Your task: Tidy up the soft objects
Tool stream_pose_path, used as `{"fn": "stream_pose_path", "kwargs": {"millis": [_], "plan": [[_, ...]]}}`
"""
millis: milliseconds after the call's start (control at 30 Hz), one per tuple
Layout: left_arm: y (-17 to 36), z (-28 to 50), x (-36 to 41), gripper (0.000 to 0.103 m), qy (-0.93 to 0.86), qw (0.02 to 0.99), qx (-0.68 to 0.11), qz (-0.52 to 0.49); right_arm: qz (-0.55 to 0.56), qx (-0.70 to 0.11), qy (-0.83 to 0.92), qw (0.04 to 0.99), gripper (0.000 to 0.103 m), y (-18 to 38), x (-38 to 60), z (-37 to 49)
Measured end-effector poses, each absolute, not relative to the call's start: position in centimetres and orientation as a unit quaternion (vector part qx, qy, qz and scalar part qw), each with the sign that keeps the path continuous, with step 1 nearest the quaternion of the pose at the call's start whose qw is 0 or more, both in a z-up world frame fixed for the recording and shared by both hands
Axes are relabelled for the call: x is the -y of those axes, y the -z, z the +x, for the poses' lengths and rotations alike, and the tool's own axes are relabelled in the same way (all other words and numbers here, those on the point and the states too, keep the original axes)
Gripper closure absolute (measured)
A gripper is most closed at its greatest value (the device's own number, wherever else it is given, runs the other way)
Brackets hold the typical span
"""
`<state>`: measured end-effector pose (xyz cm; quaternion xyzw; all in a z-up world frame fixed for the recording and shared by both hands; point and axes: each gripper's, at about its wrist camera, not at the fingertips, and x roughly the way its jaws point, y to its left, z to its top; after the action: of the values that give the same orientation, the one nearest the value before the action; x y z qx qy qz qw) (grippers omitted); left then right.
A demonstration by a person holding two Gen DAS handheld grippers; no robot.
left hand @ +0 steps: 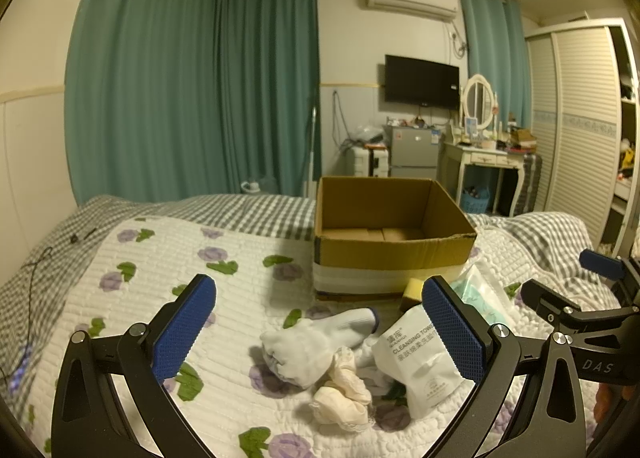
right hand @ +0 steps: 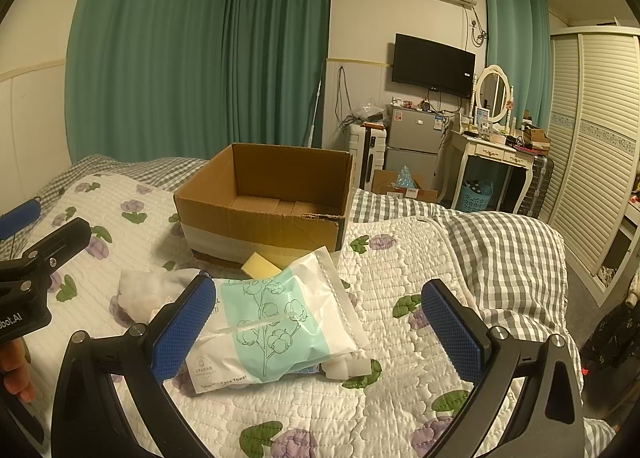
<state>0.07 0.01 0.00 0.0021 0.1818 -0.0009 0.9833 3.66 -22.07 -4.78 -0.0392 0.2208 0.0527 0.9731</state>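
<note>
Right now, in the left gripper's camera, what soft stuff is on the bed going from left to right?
White glove → cream crumpled cloth → white cleansing towel pack → teal face towel pack. The yellow sponge sits farther back, by the cardboard box.

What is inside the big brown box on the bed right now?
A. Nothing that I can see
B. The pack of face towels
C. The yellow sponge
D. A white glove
A. The cardboard box shows only its bare bottom, while the white glove, yellow sponge and face towel pack all lie on the quilt in front of it.
</note>
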Motion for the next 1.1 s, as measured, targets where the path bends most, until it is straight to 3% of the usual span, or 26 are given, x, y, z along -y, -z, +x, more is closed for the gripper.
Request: {"fn": "stream_pose_path", "kwargs": {"millis": [633,1033,1100], "plan": [[-0.3,0.3,-0.4,0.000,0.008,0.983,-0.185,-0.005,-0.037,-0.228,-0.055,0.971,0.000,4.7,22.0,3.7],[8.5,4.1,1.6,0.000,-0.010,0.931,-0.360,0.049,-0.023,-0.314,-0.044,0.948,0.000,8.0,23.2,5.6],[9.4,4.6,1.6,0.007,-0.013,0.923,-0.381,0.047,-0.024,-0.325,-0.046,0.944,0.000,8.6,23.0,6.1]]}}
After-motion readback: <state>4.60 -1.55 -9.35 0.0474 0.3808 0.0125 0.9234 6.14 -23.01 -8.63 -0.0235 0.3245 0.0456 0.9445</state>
